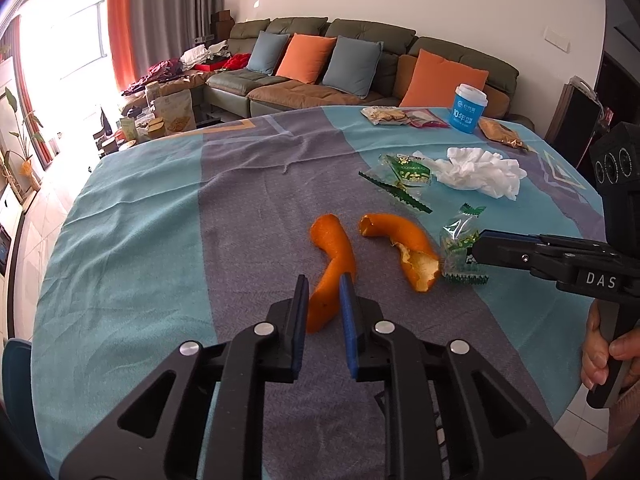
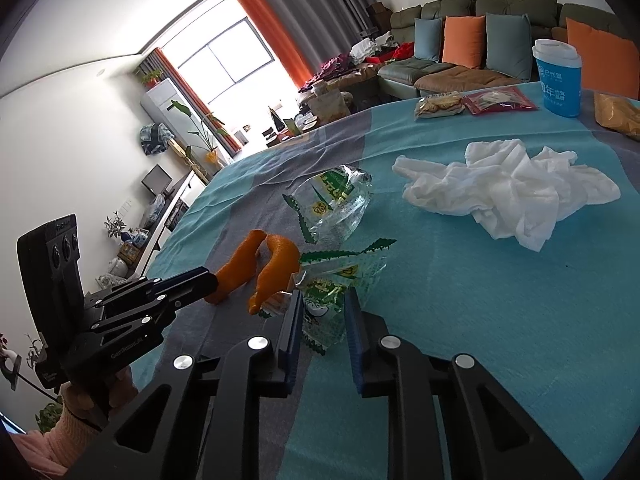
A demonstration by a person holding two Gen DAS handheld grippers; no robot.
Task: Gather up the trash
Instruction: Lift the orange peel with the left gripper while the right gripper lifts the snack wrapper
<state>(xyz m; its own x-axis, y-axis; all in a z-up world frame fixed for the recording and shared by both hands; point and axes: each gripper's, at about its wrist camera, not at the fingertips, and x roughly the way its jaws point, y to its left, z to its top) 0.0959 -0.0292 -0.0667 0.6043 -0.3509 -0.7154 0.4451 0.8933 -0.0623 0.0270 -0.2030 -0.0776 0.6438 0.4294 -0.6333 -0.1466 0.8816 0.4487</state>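
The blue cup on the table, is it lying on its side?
No, the blue cup stands upright with its white lid on top, at the far side of the table, beside the snack packets.

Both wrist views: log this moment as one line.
left hand-held gripper: closing around curled orange peel strip | right hand-held gripper: closing around clear green-printed plastic wrapper

Both wrist views look steeply down, close over the table (image 1: 132, 216), sharing its peel-strewn middle.
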